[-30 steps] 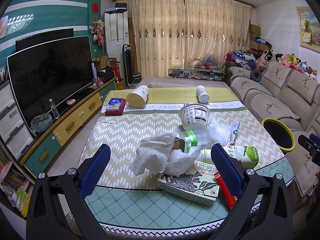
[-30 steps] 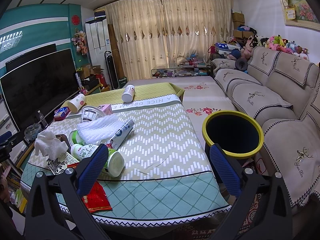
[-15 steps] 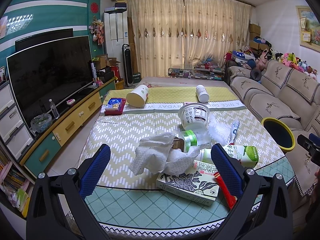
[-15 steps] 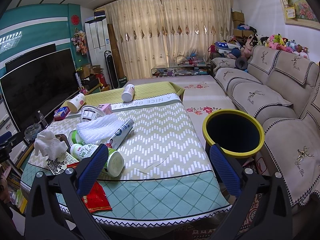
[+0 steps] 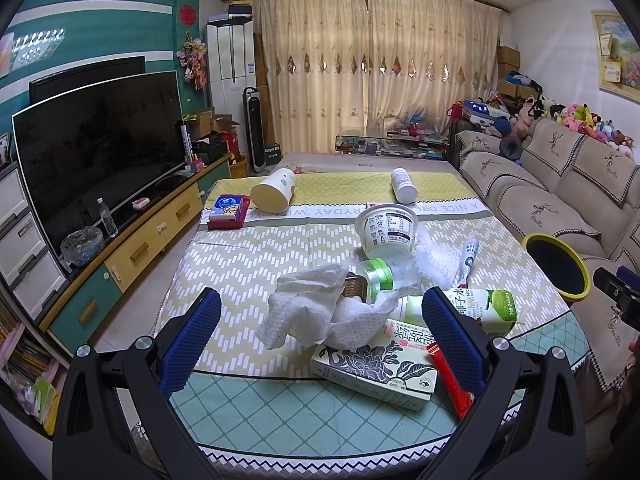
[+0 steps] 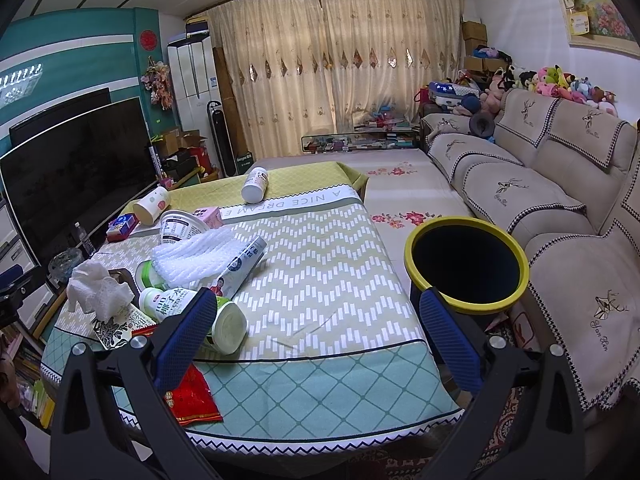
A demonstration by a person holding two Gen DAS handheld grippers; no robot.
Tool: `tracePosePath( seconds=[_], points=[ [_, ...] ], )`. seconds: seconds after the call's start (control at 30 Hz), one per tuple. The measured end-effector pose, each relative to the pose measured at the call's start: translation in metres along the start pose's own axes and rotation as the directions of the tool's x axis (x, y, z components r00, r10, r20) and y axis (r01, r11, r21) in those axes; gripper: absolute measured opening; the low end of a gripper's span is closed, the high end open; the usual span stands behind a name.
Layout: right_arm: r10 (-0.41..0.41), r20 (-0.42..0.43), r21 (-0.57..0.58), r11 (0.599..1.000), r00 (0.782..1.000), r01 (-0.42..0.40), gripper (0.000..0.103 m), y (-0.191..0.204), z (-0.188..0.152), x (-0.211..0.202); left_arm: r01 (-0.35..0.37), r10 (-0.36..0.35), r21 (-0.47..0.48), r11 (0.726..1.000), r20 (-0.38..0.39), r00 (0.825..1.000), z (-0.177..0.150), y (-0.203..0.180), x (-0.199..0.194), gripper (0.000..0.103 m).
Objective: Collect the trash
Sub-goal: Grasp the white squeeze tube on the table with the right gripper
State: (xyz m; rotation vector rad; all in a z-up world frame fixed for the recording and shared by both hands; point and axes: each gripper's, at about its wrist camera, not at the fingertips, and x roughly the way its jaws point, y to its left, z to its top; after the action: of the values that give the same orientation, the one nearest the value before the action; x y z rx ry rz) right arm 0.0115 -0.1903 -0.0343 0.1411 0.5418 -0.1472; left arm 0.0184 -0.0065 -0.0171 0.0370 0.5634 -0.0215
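Between the left gripper's (image 5: pixel 320 332) blue-padded fingers (image 5: pixel 190 344), spread wide and holding nothing, a crumpled white paper towel (image 5: pixel 308 312) lies on the bench (image 5: pixel 248 268), which wears a green-and-white zigzag cloth. Just past it, toward one o'clock, the rest of the trash is heaped: a flat carton printed with black flowers (image 5: pixel 372 372), a red foil wrapper (image 5: pixel 450 380), a white-and-green plastic bottle on its side (image 5: pixel 476 308), white foam netting (image 5: pixel 434 260) and a white tub (image 5: pixel 386 226).

The right gripper's (image 6: pixel 316 336) fingers (image 6: pixel 448 340) are likewise spread and empty. From its view the heap sits at ten o'clock, and a round black bin with a yellow rim (image 6: pixel 464 264) stands off the bench's edge at two o'clock, just beside a beige sofa (image 6: pixel 520 200).

Collecting looks not yet begun. The next move probably calls for the left gripper to lower and close on the towel, then carry it across to the bin.

Open cloth lies between heap and bin. The carton and wrapper sit near the bench's front edge.
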Motion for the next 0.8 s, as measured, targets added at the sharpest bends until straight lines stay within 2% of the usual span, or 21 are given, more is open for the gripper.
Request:
tracePosePath(
  seconds=[0.33, 0.7, 0.8],
  points=[
    [0.019, -0.019, -0.015, 1.0, 1.0, -0.019, 0.097, 0.008, 0.001, 0.016, -0.005, 0.005, -0.011, 1.0, -0.006, 1.0, -0.001, 0.0, 0.008, 0.099],
    [0.164, -0.106, -0.083, 0.981, 0.981, -0.173, 0.097, 0.066, 0.042, 0.082, -0.024, 0.023, -0.044, 0.999, -0.03, 0.999, 0.003, 0.024, 0.036, 0.099],
    [0.137, -0.118, -0.08, 0.986, 0.984, -0.146, 0.096, 0.072, 0.056, 0.105, -0.025, 0.023, -0.048, 0.999, -0.033, 0.999, 0.005, 0.029, 0.046, 0.099]
  ],
)
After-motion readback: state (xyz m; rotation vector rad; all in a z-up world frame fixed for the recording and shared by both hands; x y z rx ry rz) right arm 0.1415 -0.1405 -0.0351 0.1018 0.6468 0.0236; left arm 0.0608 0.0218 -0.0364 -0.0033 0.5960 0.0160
